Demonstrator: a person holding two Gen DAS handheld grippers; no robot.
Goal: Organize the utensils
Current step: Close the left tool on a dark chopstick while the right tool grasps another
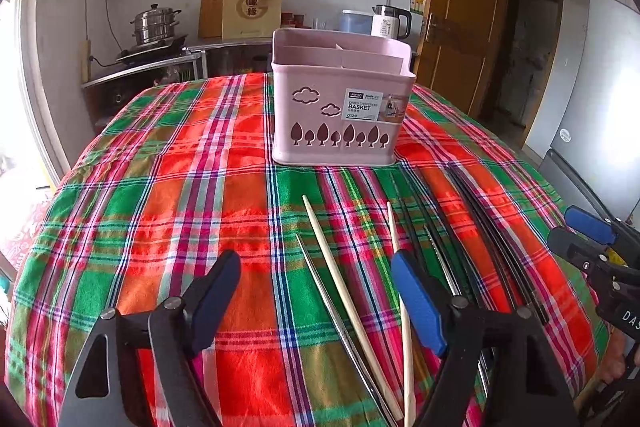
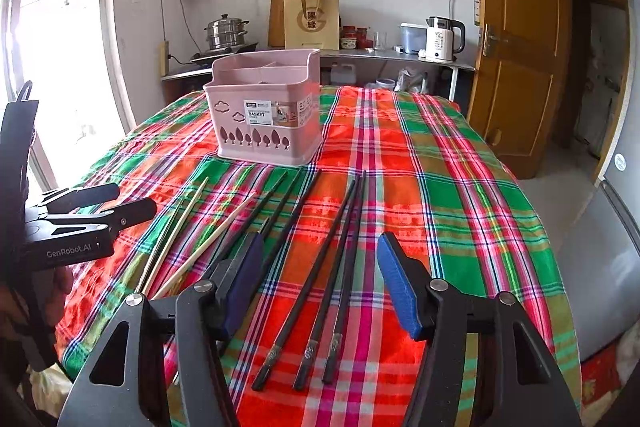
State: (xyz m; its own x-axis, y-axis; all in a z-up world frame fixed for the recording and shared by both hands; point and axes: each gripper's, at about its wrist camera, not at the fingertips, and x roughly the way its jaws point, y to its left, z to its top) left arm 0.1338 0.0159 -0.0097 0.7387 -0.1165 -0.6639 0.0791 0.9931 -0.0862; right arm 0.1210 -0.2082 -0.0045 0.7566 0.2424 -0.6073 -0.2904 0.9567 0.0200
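A pink divided basket (image 1: 340, 99) (image 2: 266, 115) stands upright on the plaid tablecloth (image 1: 180, 187), toward the far side. In front of it lie loose chopsticks: two pale wooden ones (image 1: 347, 291) (image 2: 192, 223), a thin metal one (image 1: 334, 307) and several black ones (image 1: 492, 239) (image 2: 335, 267). My left gripper (image 1: 316, 267) hovers open over the wooden and metal chopsticks, gripping nothing. Over the black chopsticks, my right gripper (image 2: 320, 247) is open too, holding nothing. Each gripper also shows at the edge of the other's view: the right gripper (image 1: 588, 239) and the left gripper (image 2: 108, 203).
Behind the table runs a metal counter (image 2: 400, 57) with a steamer pot (image 2: 226, 31), a paper bag (image 2: 311, 23) and a white kettle (image 2: 440, 41). A wooden door (image 2: 516, 39) stands open at the right, beside a grey fridge (image 1: 600, 87). A bright window lies to the left.
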